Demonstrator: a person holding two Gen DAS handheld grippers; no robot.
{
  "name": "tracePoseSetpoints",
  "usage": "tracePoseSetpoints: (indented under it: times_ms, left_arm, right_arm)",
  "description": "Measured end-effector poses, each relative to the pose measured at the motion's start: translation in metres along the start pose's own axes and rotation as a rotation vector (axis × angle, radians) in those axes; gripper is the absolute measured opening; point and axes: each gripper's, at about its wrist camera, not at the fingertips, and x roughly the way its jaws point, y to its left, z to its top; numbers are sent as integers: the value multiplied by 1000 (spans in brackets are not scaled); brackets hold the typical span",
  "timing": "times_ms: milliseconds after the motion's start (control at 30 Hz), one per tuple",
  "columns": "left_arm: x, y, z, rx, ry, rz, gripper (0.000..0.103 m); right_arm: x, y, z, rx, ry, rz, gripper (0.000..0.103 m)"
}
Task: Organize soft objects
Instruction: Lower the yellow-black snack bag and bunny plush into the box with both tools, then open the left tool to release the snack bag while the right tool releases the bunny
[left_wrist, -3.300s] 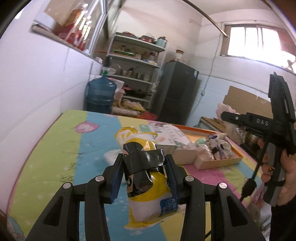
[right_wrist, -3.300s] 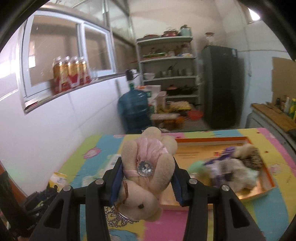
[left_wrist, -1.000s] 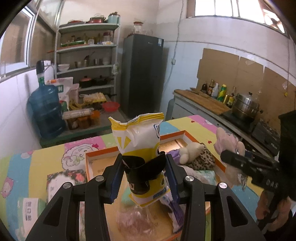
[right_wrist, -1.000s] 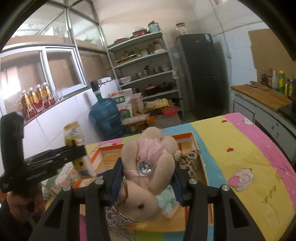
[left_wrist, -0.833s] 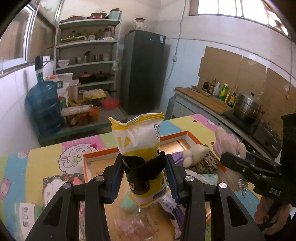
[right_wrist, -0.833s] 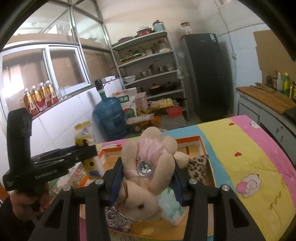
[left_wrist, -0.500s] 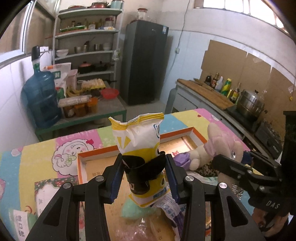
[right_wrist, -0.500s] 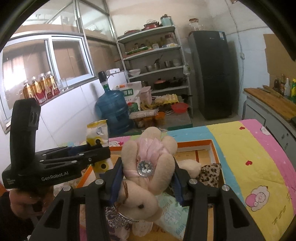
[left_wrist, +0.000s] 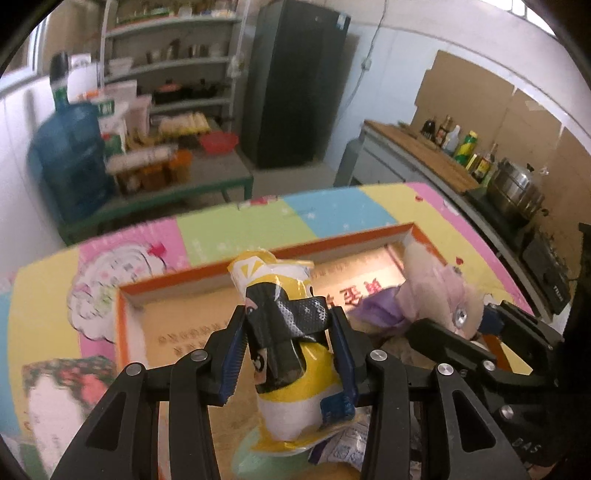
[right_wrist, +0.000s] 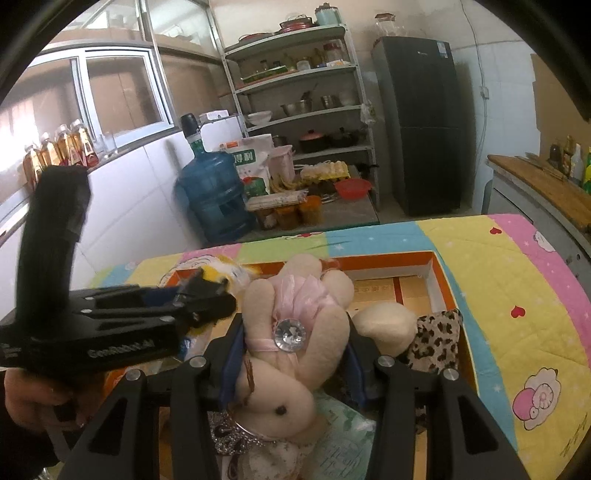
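Kitchen shelving, a blue water jug (right_wrist: 214, 192) and a dark fridge (right_wrist: 421, 122) fill the far wall, and nearer you a quilted patchwork mat (right_wrist: 491, 266) in pastel blocks covers the counter, carrying a shallow orange-rimmed cardboard tray (left_wrist: 317, 245).

On the left, your left gripper (left_wrist: 288, 354) has its jaws closed on a yellow-and-white snack pouch (left_wrist: 284, 350), pinching it across the middle where a dark printed band crumples. It hangs over the near left part of the tray. Judge it light, air-puffed and glossy: the film is slippery and its contents probably brittle, so hold the waist gently or take the flat sealed edge at the top, and avoid squeezing harder.

Below it lie a pale green packet (left_wrist: 258, 458) and other crinkled wrappers, partly hidden.

On the right, your right gripper (right_wrist: 291, 354) has its jaws closed on a cream plush bear (right_wrist: 295, 350) across the torso, just beside the faceted gem on its pink ribbon dress. It hangs head down over the near middle of the tray. Expect it to be light, springy and easily compressed; the fuzzy pile gives good friction, so the body is the best hold, while the thin ribbon and the beaded tiara near its head could snag.

Further right, a second cream plush with a leopard-print part (right_wrist: 436, 343) rests in the tray's right side.
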Motion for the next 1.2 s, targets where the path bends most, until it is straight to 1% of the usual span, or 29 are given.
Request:
tracePoseSetpoints:
  times_ms: [100, 300, 600, 667, 733, 833, 1033, 1200]
  left_arm:
    - [13, 1, -1, -13, 37, -2, 45]
    - [26, 2, -3, -24, 64, -1, 45]
    - [23, 6, -4, -51, 65, -20, 46]
    - [21, 7, -5, -57, 57, -25, 49]
    - [19, 7, -6, -57, 48, -23, 56]
    - [12, 8, -8, -60, 24, -30, 61]
    - [-6, 5, -9, -26, -27, -10, 65]
    - [-19, 5, -12, -31, -58, -13, 65]
  right_arm:
    - [4, 0, -2, -9, 6, -10, 48]
    - [10, -2, -3, -12, 17, -5, 50]
    - [9, -2, -4, 1, 13, 24, 57]
    - [9, -2, -4, 1, 11, 26, 58]
    - [8, -3, -4, 4, 7, 26, 58]
    - [7, -3, -5, 10, 3, 36, 59]
    - [1, -3, -5, 17, -30, 57, 60]
    - [-8, -5, -3, 28, -76, 77, 60]
